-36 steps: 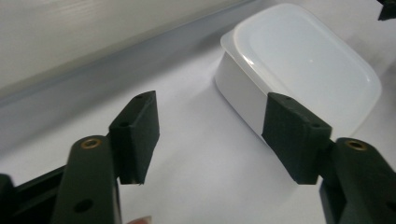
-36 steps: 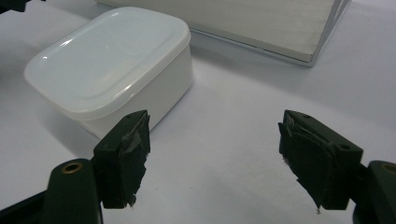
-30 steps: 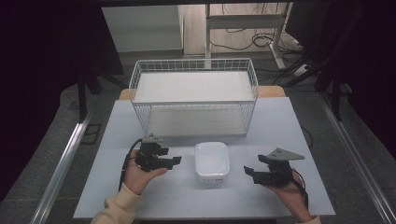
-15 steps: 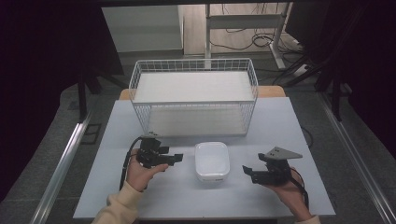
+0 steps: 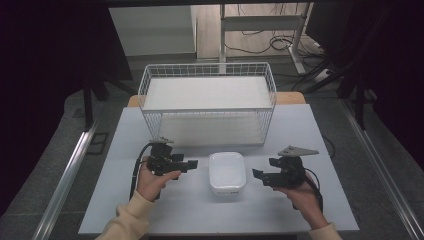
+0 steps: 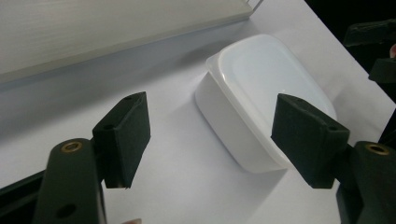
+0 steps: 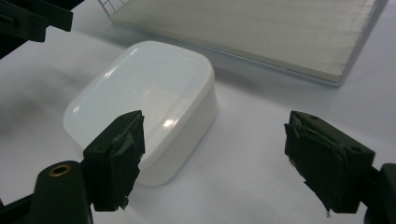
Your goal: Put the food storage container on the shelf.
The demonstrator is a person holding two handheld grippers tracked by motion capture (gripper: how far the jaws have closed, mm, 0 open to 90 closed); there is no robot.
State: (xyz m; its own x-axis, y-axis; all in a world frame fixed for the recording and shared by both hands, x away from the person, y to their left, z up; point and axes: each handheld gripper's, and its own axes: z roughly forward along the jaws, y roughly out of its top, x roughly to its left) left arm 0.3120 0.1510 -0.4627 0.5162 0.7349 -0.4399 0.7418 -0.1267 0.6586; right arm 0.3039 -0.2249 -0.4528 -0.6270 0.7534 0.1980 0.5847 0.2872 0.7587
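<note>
A pale grey table [image 5: 150, 210] stands in a dark room. Near the person, the left gripper [image 5: 191, 164] and right gripper [image 5: 256, 173] flank a lidded white container [image 5: 227, 172], each just beside it and touching nothing. Both sets of jaws stand wide and empty; both have just been opening, and the right gripper sits slightly higher than a second ago. The container has not moved. Beyond it stands a white wire basket [image 5: 207, 112]; cables [image 5: 260, 42] lie on the floor behind.

high: overhead, forward-down | gripper views: close, sharing white box [image 5: 227, 172]
</note>
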